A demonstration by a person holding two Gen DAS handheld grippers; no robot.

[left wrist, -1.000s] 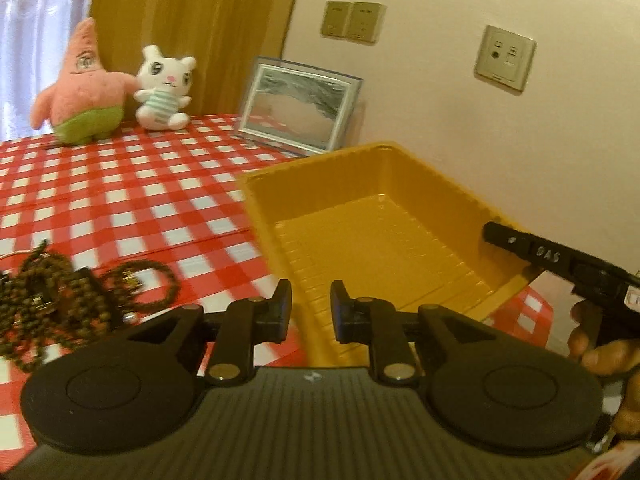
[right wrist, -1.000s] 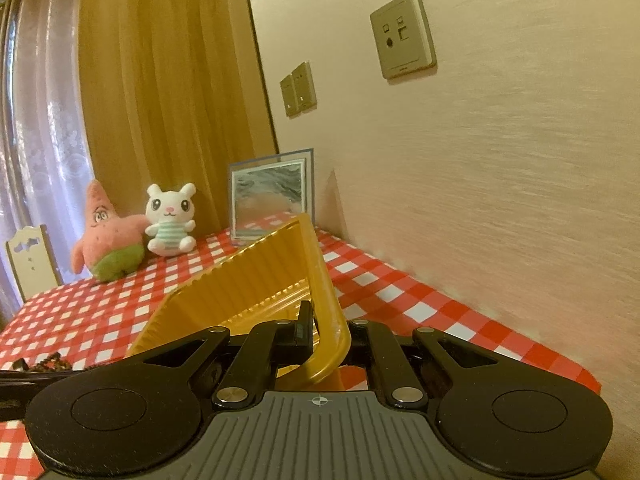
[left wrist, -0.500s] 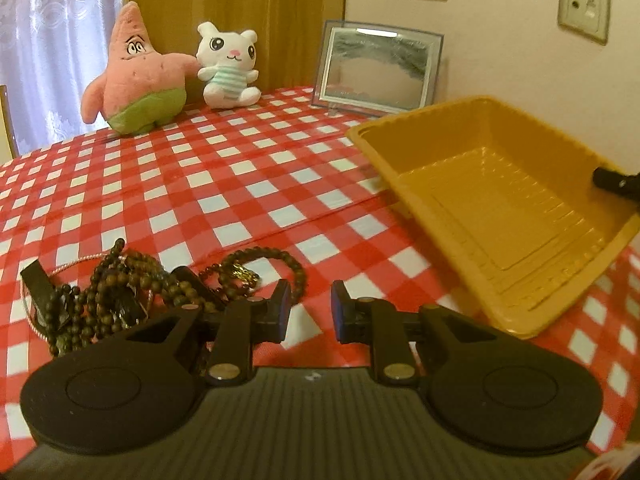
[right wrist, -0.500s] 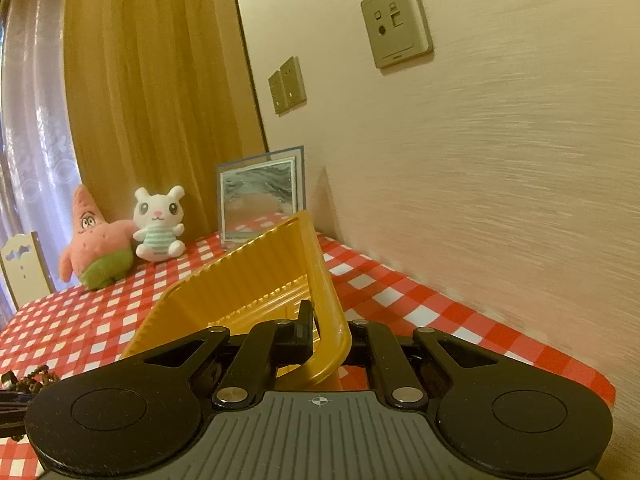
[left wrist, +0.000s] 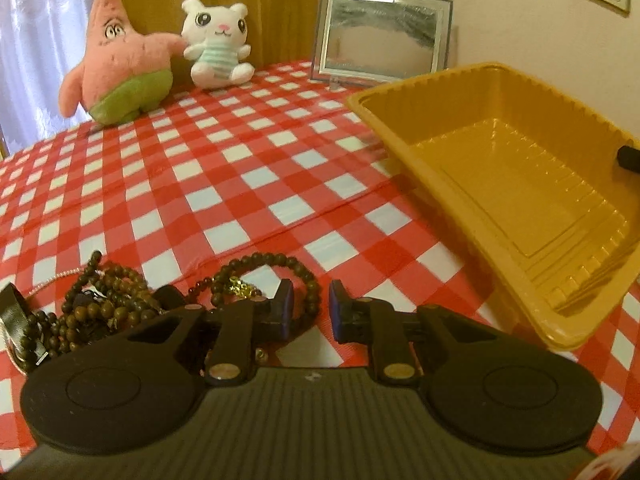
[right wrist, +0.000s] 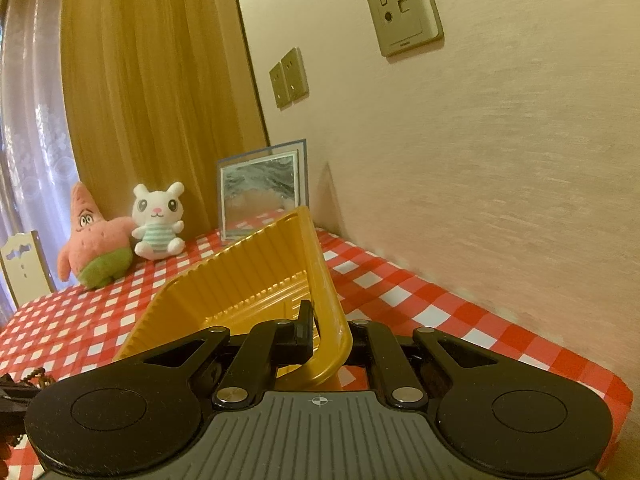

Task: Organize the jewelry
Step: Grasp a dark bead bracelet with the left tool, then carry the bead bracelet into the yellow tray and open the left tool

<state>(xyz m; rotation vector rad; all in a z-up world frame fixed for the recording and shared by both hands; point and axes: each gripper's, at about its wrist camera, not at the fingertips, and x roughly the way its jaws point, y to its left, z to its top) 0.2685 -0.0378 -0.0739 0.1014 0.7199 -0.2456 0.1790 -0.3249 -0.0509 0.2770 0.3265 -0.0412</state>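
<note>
Left claw (left wrist: 310,316) is slightly parted with nothing in it, bead bracelet (left wrist: 272,280) just ahead-left of its tips, while my right claw (right wrist: 328,330) clamps the yellow tray (right wrist: 248,280) rim tilted, so next I'd nudge left and pinch the beads.

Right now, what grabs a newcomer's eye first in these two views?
The yellow tray stands out, tipped up at the right of the red-checked tablecloth, its rim pinched by the right tongs. Next, the tangle of brown bead bracelets at the near left, just ahead of the empty left tongs. At the back, a pink star plush and white bunny plush sit by a picture frame.
</note>
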